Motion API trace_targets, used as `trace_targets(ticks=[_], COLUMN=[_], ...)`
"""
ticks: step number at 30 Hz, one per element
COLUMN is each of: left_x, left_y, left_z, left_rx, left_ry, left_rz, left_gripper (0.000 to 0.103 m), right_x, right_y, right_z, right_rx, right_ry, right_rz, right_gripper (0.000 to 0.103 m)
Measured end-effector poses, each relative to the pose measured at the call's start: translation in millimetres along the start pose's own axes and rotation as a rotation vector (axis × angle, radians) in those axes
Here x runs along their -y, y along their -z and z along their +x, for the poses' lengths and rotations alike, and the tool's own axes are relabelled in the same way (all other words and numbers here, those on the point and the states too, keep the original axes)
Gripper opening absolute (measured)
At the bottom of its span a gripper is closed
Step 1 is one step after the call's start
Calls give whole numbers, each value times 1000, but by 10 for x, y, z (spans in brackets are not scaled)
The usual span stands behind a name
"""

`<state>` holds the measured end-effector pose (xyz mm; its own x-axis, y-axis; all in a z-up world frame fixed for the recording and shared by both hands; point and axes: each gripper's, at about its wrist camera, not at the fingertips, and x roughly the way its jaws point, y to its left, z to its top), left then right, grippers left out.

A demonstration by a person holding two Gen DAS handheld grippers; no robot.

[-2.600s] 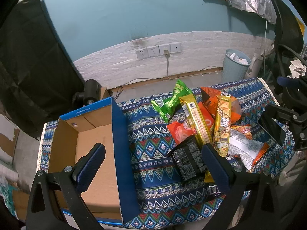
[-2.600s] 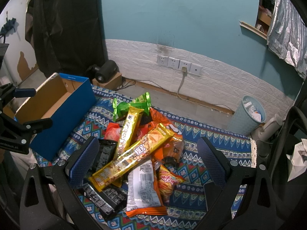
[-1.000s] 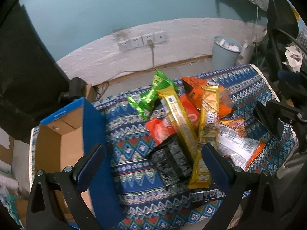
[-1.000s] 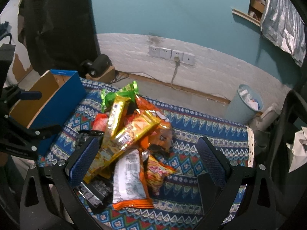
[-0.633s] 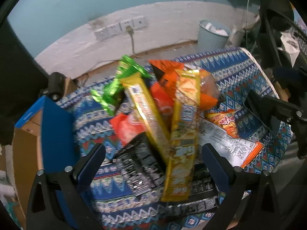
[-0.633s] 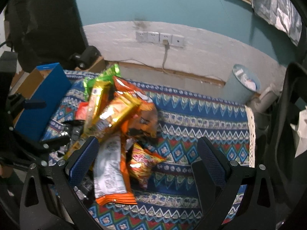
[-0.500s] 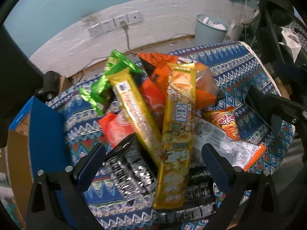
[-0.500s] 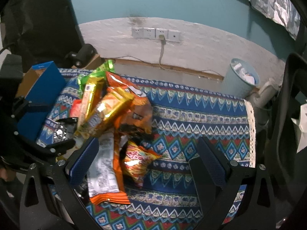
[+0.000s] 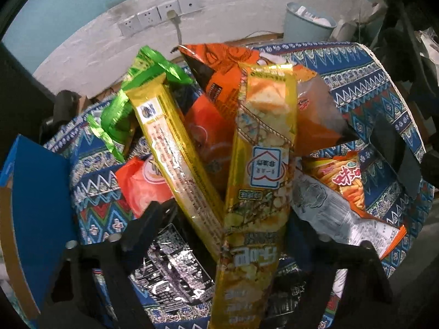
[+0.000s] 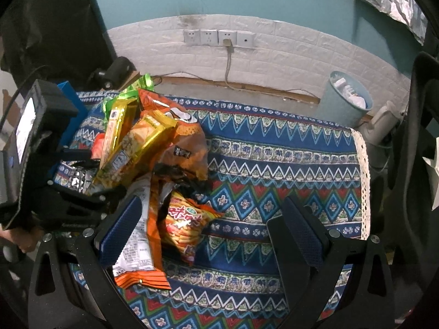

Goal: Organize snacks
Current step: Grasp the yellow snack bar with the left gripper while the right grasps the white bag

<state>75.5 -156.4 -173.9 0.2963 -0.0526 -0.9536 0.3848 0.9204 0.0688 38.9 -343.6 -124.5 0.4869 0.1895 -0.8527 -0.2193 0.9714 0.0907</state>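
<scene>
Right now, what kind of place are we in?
Probably a room in a home: a table under a patterned tablecloth piled with snack packets, wall sockets on a white brick-pattern wall, and a wastebasket on the floor.

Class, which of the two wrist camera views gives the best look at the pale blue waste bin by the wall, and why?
The right wrist view: the waste bin appears whole there, its rim, side and the rubbish inside all clear beyond the patterned cloth. The left wrist view shows the bin only at its top edge, with its lower part hidden behind the cloth.
</scene>
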Motion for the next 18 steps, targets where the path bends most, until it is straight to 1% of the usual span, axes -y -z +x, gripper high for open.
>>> trace_targets(ticks=[2, 4, 5, 6, 8, 9, 13, 18], left_x=[-19, -25, -23, -20, -16, -24, -102, -187], left_y=[2, 8, 12, 16, 20, 24, 41, 106], left_z=[22, 28, 25, 20, 12, 1, -38, -170], left_rx=[1, -1, 1, 3, 1, 3, 2, 27], left_ry=[20, 42, 45, 52, 56, 54, 90, 79], left_rz=[-14, -20, -19, -14, -8, -7, -28, -19], left_gripper=[72, 64, 57, 52, 35, 32, 31, 31], right_x=[0, -1, -3, -6, -14, -20, -85, -230], right_y=[3, 1, 0, -2, -6, -6, -3, 17], right_z=[44, 74, 88, 98, 111, 113, 128, 169], right_rx=[-7, -14, -17, -20, -23, -25, -34, -58], right_ry=[1, 3, 3, 3, 2, 1, -10, -39], right_rz=[-5, -7, -8, -9, -11, -13, -29, -53], right_gripper=[100, 100, 100, 100, 100, 100, 100, 100])
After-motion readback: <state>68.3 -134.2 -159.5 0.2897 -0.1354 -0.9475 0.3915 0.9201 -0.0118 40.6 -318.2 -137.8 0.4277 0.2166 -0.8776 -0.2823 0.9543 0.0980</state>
